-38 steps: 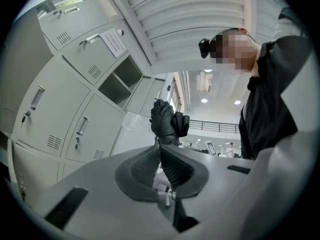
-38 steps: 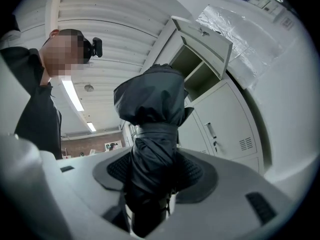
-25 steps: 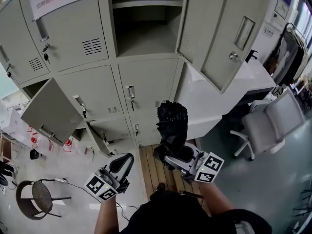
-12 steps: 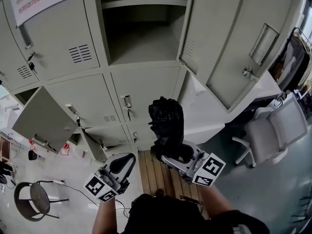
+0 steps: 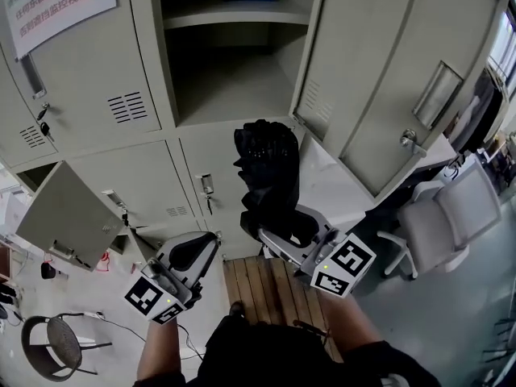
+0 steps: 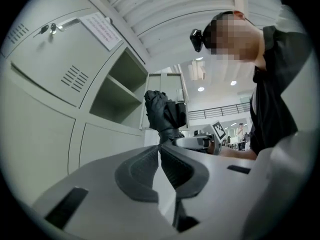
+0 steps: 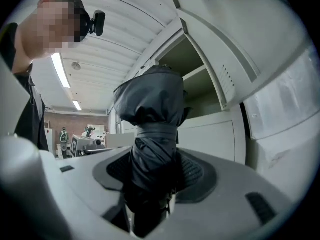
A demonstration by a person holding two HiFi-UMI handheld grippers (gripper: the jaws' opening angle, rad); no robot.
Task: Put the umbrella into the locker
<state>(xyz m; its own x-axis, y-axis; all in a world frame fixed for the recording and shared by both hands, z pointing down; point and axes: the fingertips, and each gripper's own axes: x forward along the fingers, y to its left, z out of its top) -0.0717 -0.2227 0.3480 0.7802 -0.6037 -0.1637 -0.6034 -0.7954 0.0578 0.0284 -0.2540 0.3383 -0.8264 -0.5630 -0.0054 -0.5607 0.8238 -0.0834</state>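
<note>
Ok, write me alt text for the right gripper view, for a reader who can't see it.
The right gripper is shut on a folded black umbrella, its bunched canopy sticking out past the jaws. Behind it stands a grey locker with one compartment open, its door swung out.

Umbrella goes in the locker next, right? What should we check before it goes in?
1. Umbrella held tight: ok, the right gripper is shut on its lower part.
2. Umbrella folded up: ok, a strap is wrapped round it.
3. Locker door open: ok, it is swung out to the right.
4. Room in the open compartment: ok, the part of its floor that shows is bare.
5. Left gripper out of the way: ok, it is shut on nothing, low and to the left.
6. Umbrella fits standing up inside: cannot tell.
</note>
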